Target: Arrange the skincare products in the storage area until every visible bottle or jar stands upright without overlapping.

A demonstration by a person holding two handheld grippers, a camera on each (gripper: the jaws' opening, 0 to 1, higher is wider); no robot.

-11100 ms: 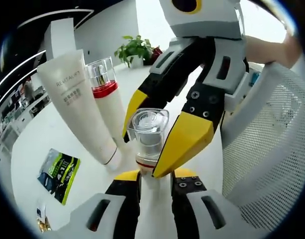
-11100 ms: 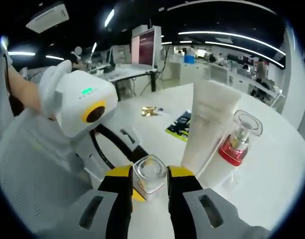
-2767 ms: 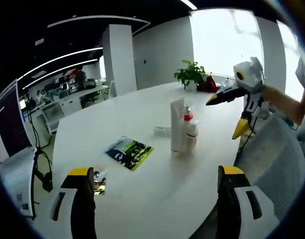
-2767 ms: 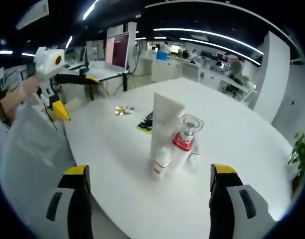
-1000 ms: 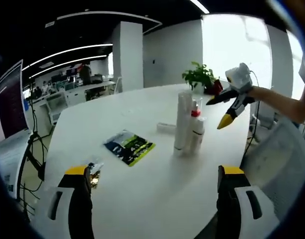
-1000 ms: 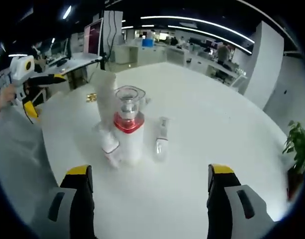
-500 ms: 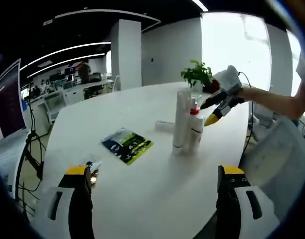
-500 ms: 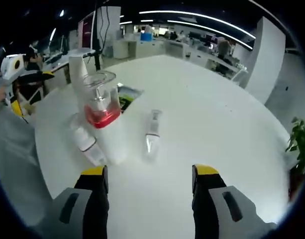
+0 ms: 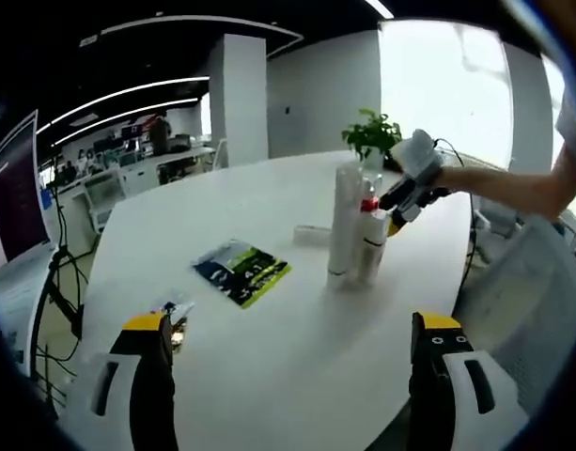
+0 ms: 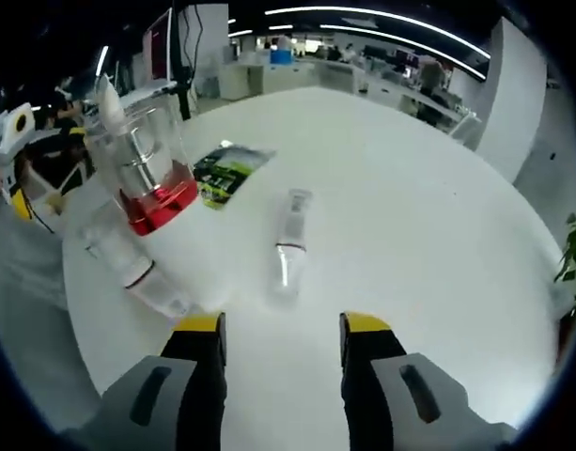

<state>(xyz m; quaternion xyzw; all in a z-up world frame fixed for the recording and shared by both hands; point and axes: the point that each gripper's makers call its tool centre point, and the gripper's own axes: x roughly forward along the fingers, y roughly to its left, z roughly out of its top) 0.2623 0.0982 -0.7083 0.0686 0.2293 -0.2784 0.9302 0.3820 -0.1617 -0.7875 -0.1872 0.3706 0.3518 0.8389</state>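
In the left gripper view a tall white tube (image 9: 341, 225) and a white bottle with a red collar (image 9: 371, 237) stand upright close together on the white table (image 9: 269, 338). A small slim tube (image 9: 311, 232) lies flat behind them. My right gripper (image 9: 393, 214) hovers at that group from the right. In the right gripper view the slim tube (image 10: 288, 242) lies flat just beyond my right gripper (image 10: 283, 340), which is open with nothing between its jaws. The clear-capped, red-collared bottle (image 10: 147, 183) and a smaller white bottle (image 10: 128, 270) stand to the left. My left gripper (image 9: 292, 376) is wide open, far from the products.
A green-and-black sachet (image 9: 241, 272) lies flat left of the products, also seen as the sachet (image 10: 226, 169). A small gold packet (image 9: 175, 319) sits near the table's edge. A potted plant (image 9: 372, 136) stands at the far side. A mesh chair back (image 9: 541, 310) is at the right.
My right gripper has come lower and closer to the lying slim tube, and its jaws have narrowed. The left gripper has stayed in place, open.
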